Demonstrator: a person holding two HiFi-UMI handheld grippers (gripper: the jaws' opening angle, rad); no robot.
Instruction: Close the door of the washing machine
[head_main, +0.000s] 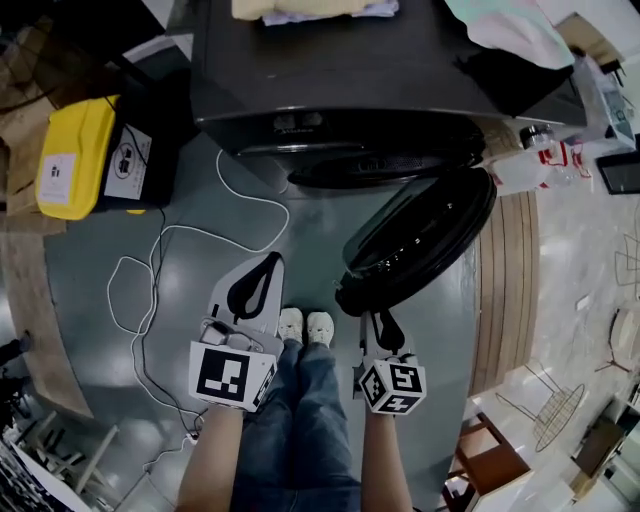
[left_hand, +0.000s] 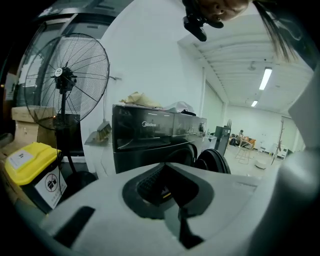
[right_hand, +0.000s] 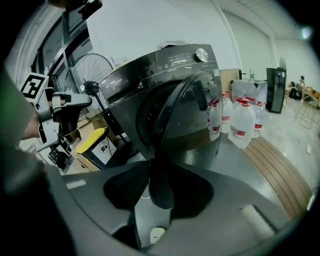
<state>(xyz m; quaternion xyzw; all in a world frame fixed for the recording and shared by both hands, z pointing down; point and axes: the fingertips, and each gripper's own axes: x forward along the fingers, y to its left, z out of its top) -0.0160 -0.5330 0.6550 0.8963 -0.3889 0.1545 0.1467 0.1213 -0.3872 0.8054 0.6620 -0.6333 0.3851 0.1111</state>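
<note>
A dark front-loading washing machine (head_main: 340, 80) (left_hand: 145, 135) (right_hand: 165, 75) stands ahead of me. Its round door (head_main: 420, 240) (right_hand: 195, 110) (left_hand: 212, 160) hangs wide open, swung out toward my right side. My right gripper (head_main: 383, 322) (right_hand: 161, 167) is at the door's free edge, and the dark rim fills the gap between its jaw tips. My left gripper (head_main: 268, 262) (left_hand: 167, 167) hovers over the floor left of the door, well short of the machine. Its tips meet and hold nothing.
A yellow-lidded bin (head_main: 75, 155) (left_hand: 30, 160) sits left of the machine, with a standing fan (left_hand: 65, 80) behind it. A white cable (head_main: 150, 290) loops across the grey floor. Water bottles (right_hand: 245, 120) stand right of the machine beside wooden boards (head_main: 510, 280). Clothes (head_main: 300, 10) lie on top.
</note>
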